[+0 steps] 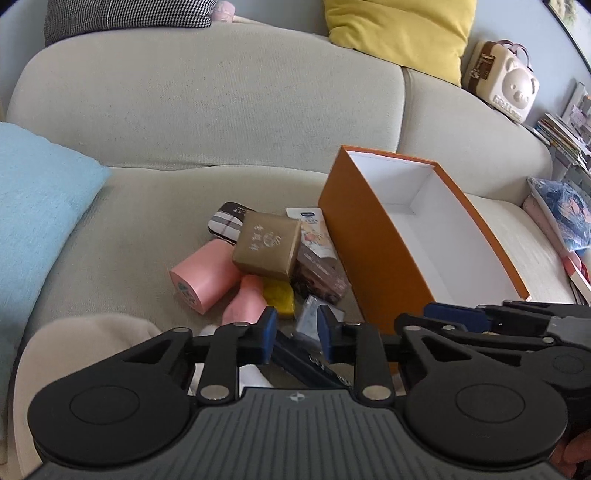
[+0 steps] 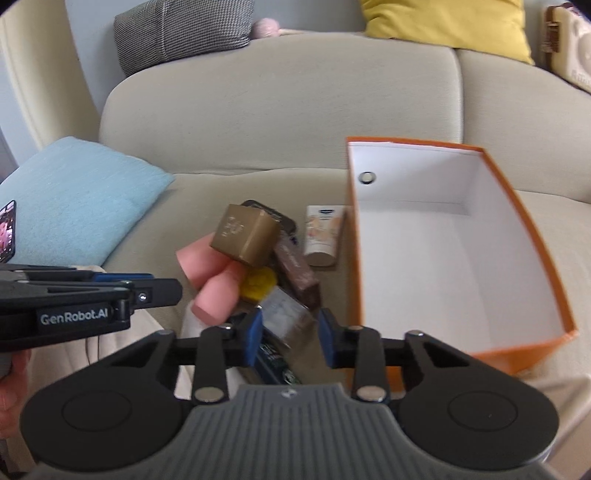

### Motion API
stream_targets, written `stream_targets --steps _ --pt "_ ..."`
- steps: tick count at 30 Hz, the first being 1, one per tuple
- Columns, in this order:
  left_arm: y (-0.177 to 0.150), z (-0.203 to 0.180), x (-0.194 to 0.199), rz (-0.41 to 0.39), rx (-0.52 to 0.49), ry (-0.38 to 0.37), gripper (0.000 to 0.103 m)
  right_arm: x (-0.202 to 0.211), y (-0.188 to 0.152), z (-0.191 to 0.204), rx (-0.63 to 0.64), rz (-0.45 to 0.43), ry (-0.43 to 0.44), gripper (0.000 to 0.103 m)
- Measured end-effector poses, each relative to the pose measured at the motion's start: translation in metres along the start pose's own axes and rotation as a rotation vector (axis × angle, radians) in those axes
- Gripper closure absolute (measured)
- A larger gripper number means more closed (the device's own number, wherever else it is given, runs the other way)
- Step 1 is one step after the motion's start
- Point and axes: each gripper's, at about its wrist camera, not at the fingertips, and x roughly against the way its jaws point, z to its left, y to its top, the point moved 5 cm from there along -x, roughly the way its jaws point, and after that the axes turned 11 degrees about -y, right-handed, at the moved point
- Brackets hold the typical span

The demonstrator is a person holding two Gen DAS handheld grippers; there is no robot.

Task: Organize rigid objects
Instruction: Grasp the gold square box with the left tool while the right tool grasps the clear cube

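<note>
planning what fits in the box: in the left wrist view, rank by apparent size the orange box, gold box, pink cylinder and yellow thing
1. Orange box, by far the largest.
2-3. Gold box and pink cylinder look about alike; the cylinder is partly covered, so no ranking.
4. Yellow thing, smallest, though half hidden.

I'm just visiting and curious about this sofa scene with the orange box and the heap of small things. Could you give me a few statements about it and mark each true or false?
1. The orange box is empty. True.
2. The gold box lies inside the orange box. False: it sits on top of the heap, beside the orange box.
3. A yellow cushion leans on the sofa back. True.
4. The blue cushion lies to the right of the orange box. False: it lies to the left.
5. The pink cylinder stands upright. False: it lies on its side.
</note>
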Motion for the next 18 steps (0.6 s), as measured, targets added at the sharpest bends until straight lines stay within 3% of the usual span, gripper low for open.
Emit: stream_targets --steps 3,5,7,9,13,16,18 --pt "0.010 0.008 -0.012 0.013 -0.012 -0.001 0.074 -0.018 0.010 0.010 0.021 0.015 0.019 0.086" --pt "0.015 0.013 -0.022 0.026 -0.030 0.005 0.072 -0.033 0.015 0.016 0.050 0.028 0.016 0.087" --pt "0.020 0.017 -0.030 0.034 -0.053 0.005 0.055 -0.048 0.021 0.020 0.070 0.044 0.012 0.087" --pt "0.025 0.021 -0.038 0.037 -0.066 0.004 0.047 -0.062 0.028 0.023 0.072 0.061 0.020 0.087" --pt "0.035 0.031 -0.056 0.051 -0.119 0.027 0.034 -0.088 0.046 0.025 0.105 0.062 0.003 0.087" --pt "0.040 0.035 -0.072 0.081 -0.183 0.003 0.025 -0.106 0.058 0.026 0.124 0.067 -0.019 0.087" --pt "0.041 0.036 -0.081 0.100 -0.244 -0.001 0.023 -0.117 0.064 0.025 0.127 0.079 -0.007 0.087"
